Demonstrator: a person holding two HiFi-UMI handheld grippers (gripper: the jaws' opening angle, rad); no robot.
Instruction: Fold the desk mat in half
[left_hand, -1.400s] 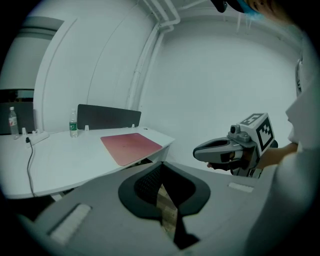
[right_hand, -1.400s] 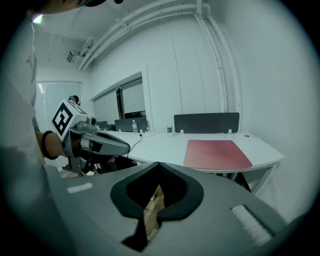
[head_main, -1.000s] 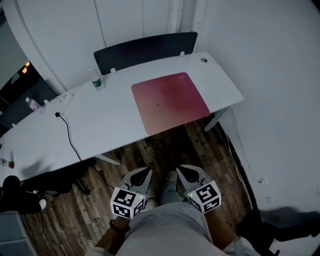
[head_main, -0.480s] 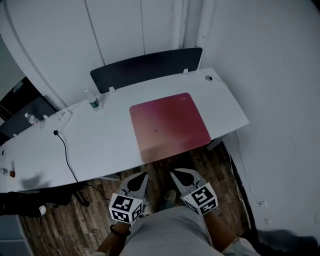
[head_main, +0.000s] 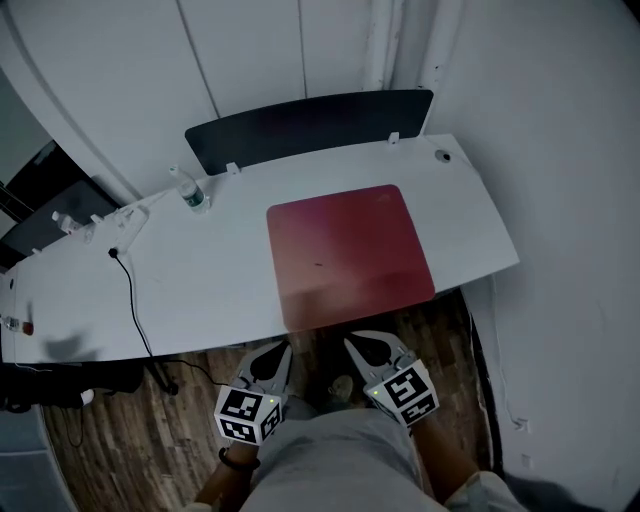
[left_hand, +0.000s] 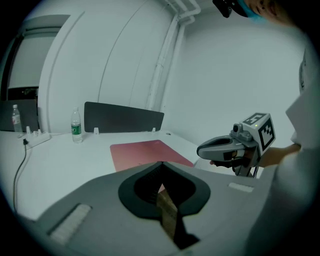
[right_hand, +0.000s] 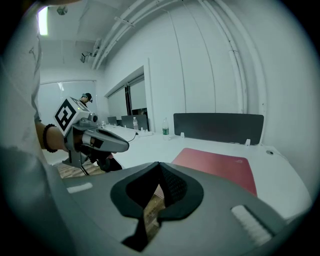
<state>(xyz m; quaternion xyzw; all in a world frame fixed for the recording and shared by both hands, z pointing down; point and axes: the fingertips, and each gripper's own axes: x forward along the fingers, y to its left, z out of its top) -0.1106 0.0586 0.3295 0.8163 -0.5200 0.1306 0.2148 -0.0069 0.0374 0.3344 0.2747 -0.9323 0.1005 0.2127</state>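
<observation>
Left claw (head_main: 277, 350) and right claw (head_main: 358, 343) are both closed on nothing, over the floor just short of the counter (head_main: 200, 285). Desk mat (head_main: 350, 250) lies straight ahead, its near edge crosswise along the counter front; left claw faces its near-left corner, right its middle. Mat is dark red, thin, flat and unfolded.

one desk mat (head_main: 350, 255), two bottles (head_main: 193, 190) (left_hand: 16, 118), one cable (head_main: 131, 292), two tools: left tool (head_main: 283, 347), right tool (head_main: 350, 340).

An office: ahead of the left gripper (head_main: 278, 348) stretches a long white tabletop (head_main: 200, 290) with a dark divider screen (head_main: 300, 125) at its far edge, glass partitions (right_hand: 127, 100) further left, wood-plank floor (head_main: 150, 440) below.
</observation>
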